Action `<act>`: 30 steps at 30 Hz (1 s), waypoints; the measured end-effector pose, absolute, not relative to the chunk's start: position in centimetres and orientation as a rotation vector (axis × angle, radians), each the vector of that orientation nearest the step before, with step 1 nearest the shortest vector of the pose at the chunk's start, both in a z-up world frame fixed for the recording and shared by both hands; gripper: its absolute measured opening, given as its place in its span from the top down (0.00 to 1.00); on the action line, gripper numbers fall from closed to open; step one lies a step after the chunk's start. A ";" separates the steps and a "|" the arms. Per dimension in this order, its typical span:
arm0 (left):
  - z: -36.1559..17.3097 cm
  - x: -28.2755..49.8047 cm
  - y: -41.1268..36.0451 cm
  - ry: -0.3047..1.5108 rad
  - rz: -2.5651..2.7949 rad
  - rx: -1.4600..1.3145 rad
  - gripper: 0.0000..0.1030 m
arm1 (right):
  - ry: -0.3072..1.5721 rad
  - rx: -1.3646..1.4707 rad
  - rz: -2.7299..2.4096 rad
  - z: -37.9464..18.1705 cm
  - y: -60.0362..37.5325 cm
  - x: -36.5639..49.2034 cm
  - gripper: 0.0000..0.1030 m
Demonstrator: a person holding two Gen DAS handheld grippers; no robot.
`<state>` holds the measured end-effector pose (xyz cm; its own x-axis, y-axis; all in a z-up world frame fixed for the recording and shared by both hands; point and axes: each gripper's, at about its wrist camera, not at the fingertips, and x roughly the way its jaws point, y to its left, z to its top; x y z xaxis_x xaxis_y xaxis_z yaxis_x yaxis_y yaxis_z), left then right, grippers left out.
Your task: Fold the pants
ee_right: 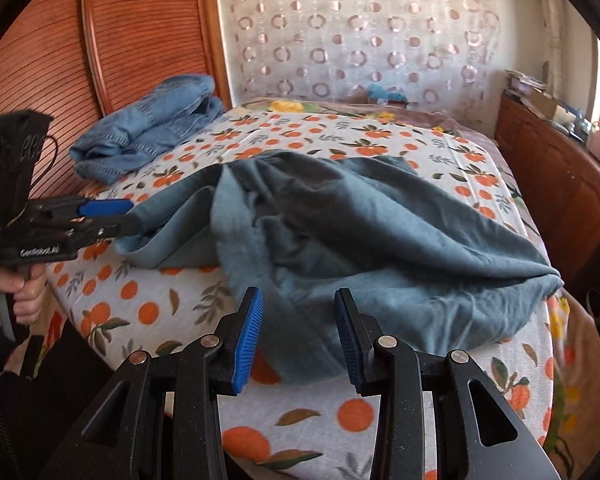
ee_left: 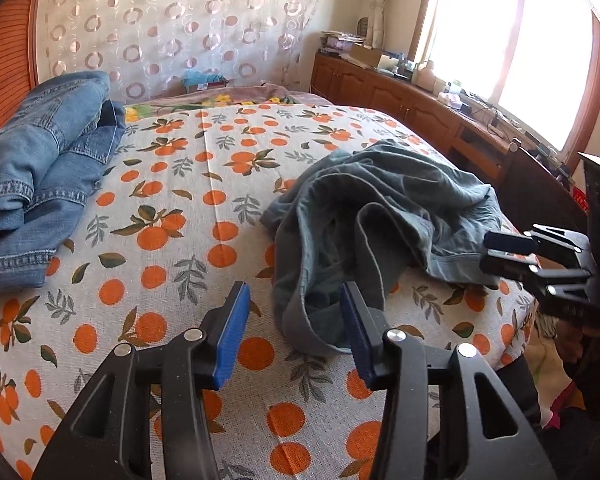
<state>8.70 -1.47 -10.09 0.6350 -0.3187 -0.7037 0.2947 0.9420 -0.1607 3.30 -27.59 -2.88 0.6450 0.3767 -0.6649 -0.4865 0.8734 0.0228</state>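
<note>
Crumpled grey-teal pants lie in a heap on the near right part of the bed. My left gripper stands open low over the bed; the pants' near hem lies between its blue pads, which do not press on it. From the right, my right gripper reaches the heap's right edge. In the right wrist view the pants spread across the bed in front of my right gripper, which is open over the cloth's near edge. My left gripper, held by a hand, sits open at the pants' left edge.
Folded blue jeans rest at the far left by the wooden headboard. The orange-print bedspread covers the bed. A wooden cabinet with clutter runs along the right under a bright window.
</note>
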 end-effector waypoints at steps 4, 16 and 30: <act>-10.7 8.9 -1.5 0.822 -0.348 -0.031 0.53 | 0.730 -0.213 0.515 -3.1 -27.2 3.5 0.63; -11.2 9.3 -1.4 0.826 -0.364 -0.049 0.74 | 0.767 -0.336 0.503 -3.7 -26.6 3.1 0.62; -7.9 9.1 -0.3 0.733 -0.349 -0.066 0.91 | 0.582 -0.147 0.392 2.0 -32.6 3.0 1.00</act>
<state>9.07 -0.34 -7.95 0.6886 -0.3343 -0.6434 0.2889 0.9404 -0.1795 3.01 -32.61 2.03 0.7638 0.3185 -0.5614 -0.4007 0.9159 -0.0256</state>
